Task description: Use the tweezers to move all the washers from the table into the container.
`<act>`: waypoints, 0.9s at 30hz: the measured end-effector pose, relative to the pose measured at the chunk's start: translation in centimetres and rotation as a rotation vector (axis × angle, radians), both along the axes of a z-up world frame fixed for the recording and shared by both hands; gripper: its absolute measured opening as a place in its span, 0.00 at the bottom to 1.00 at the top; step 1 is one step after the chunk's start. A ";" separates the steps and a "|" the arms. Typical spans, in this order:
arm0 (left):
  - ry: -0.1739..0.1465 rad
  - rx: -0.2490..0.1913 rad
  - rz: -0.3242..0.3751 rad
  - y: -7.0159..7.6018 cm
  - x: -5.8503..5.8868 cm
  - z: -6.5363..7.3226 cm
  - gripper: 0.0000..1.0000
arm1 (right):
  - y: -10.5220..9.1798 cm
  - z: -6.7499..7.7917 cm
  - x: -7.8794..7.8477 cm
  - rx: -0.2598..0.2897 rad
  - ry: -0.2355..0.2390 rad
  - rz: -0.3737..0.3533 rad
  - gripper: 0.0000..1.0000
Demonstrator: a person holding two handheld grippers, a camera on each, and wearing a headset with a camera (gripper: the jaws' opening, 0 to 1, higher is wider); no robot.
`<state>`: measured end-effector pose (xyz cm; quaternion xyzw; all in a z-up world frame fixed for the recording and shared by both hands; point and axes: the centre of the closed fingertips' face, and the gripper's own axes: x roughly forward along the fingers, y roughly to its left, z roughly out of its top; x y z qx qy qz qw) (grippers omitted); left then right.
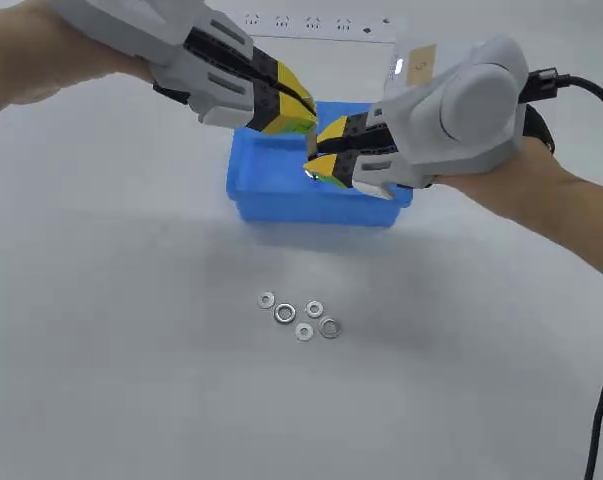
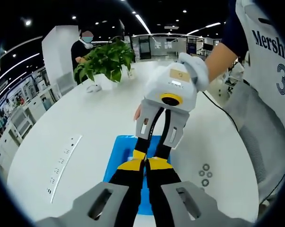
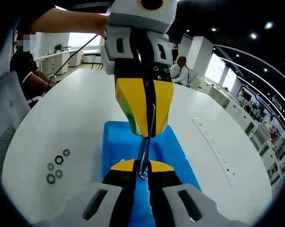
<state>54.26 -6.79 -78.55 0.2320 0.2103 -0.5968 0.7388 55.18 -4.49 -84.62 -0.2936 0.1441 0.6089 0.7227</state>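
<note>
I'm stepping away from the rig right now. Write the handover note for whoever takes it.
Left gripper: shut on the tweezers, above the blue container.
Right gripper: jaws drawn in around the tweezers' tip end; cannot tell if it grips.
Five washers lie on the table, in front of the container.
Done: nothing confirmed; the container's inside is mostly hidden.
Left: pick up and move all five.

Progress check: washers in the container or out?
Out. Five washers lie on the table, outside the blue container; its inside is mostly hidden.
</note>
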 end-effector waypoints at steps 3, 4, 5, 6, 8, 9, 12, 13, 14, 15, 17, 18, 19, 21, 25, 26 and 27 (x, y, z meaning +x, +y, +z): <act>0.008 -0.003 0.005 0.0 0.0 -0.5 0.06 | -0.2 -0.4 -0.3 -0.006 0.008 -0.002 0.10; 0.011 -0.005 0.005 -0.1 0.0 -0.5 0.06 | -0.2 -0.4 -0.3 -0.007 0.010 -0.002 0.10; 0.013 -0.009 0.004 -0.2 -0.1 -0.5 0.06 | -0.3 -0.4 -0.5 -0.005 0.013 -0.003 0.10; 0.013 -0.016 0.009 -0.2 -0.1 -0.4 0.06 | -0.3 -0.3 -0.5 -0.001 0.015 -0.007 0.10; 0.014 -0.016 0.008 -0.3 -0.1 -0.4 0.06 | -0.4 -0.3 -0.5 0.004 0.020 -0.010 0.10; 0.015 -0.015 0.008 -0.3 -0.1 -0.4 0.06 | -0.3 -0.2 -0.5 0.005 0.022 -0.011 0.10; 0.012 -0.010 0.005 -0.3 -0.1 -0.4 0.06 | -0.3 -0.1 -0.6 0.002 0.023 -0.013 0.10; 0.013 -0.008 0.003 -0.3 -0.1 -0.3 0.06 | -0.3 -0.1 -0.6 0.000 0.021 -0.013 0.11; 0.013 -0.007 0.002 -0.4 -0.2 -0.3 0.06 | -0.3 -0.1 -0.7 -0.005 0.018 -0.012 0.11; 0.023 -0.011 0.003 -0.4 -0.2 -0.3 0.06 | -0.3 0.0 -0.7 -0.006 0.016 -0.011 0.11; 0.027 -0.020 0.005 -0.5 -0.3 0.0 0.06 | -0.2 0.2 -0.9 -0.004 0.008 -0.006 0.12; 0.026 -0.020 0.005 -0.6 -0.2 0.1 0.06 | -0.2 0.3 -0.9 -0.004 0.007 -0.006 0.12; 0.022 -0.019 0.005 -0.5 -0.2 0.2 0.06 | -0.1 0.4 -0.9 -0.007 0.004 -0.007 0.12; 0.017 -0.026 0.005 -0.5 -0.2 0.7 0.06 | -0.1 0.5 -0.7 -0.008 0.000 -0.008 0.12; -0.003 -0.041 0.001 -0.6 -0.4 1.9 0.06 | -0.2 1.3 -0.8 0.000 -0.004 -0.014 0.12; -0.007 -0.044 0.000 -0.6 -0.5 2.1 0.06 | -0.2 1.6 -0.9 0.005 -0.005 -0.016 0.12; -0.013 -0.046 0.000 -0.6 -0.6 2.4 0.06 | -0.3 1.5 -0.7 0.009 -0.007 -0.017 0.12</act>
